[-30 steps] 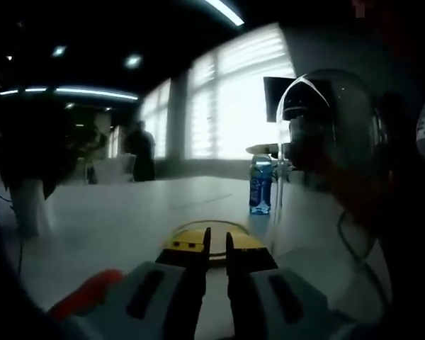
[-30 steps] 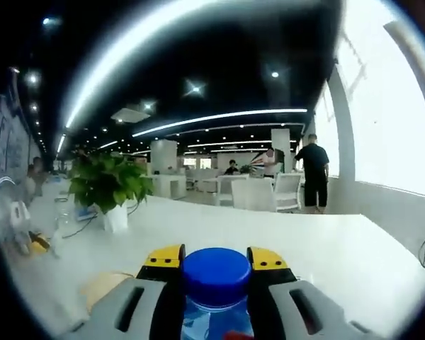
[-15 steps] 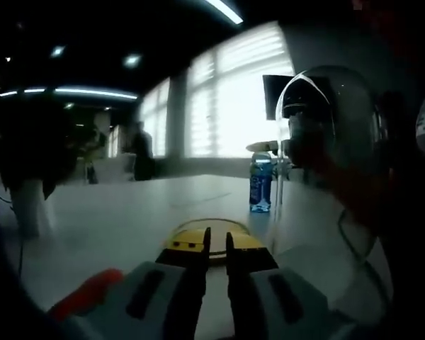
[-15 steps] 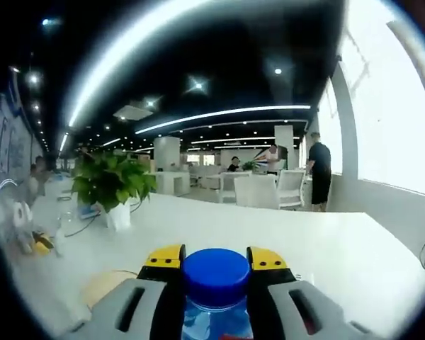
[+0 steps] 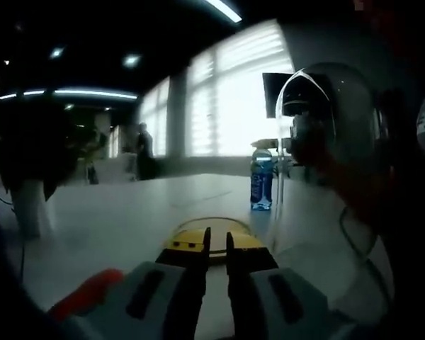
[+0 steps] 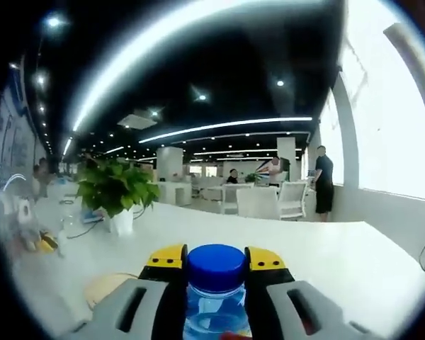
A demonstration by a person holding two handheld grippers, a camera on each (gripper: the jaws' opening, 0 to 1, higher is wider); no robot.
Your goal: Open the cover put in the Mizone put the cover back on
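A wide office hall with strip lights overhead, and a long pale surface point(image 6: 354, 262) runs away under a bright window. In the right gripper view the right tool point(image 6: 214, 259) has its yellow-tipped jaws pinching the Mizone bottle point(image 6: 216, 312) at the neck, blue cap point(image 6: 215, 261) on top and sitting right between the jaws. A potted plant point(image 6: 117, 193) stands on the surface off to the left of that bottle, and white chairs point(image 6: 273, 200) sit beyond it, with people standing near the window. Over in the left gripper view, the left tool point(image 5: 216, 249) has its jaws pressed nearly together, gripping nothing. Just past its tips lies a round yellow disc point(image 5: 212, 230) on the surface. A second blue-labelled bottle point(image 5: 261, 181) stands upright further out, beside a clear dome-shaped cover point(image 5: 326, 156).
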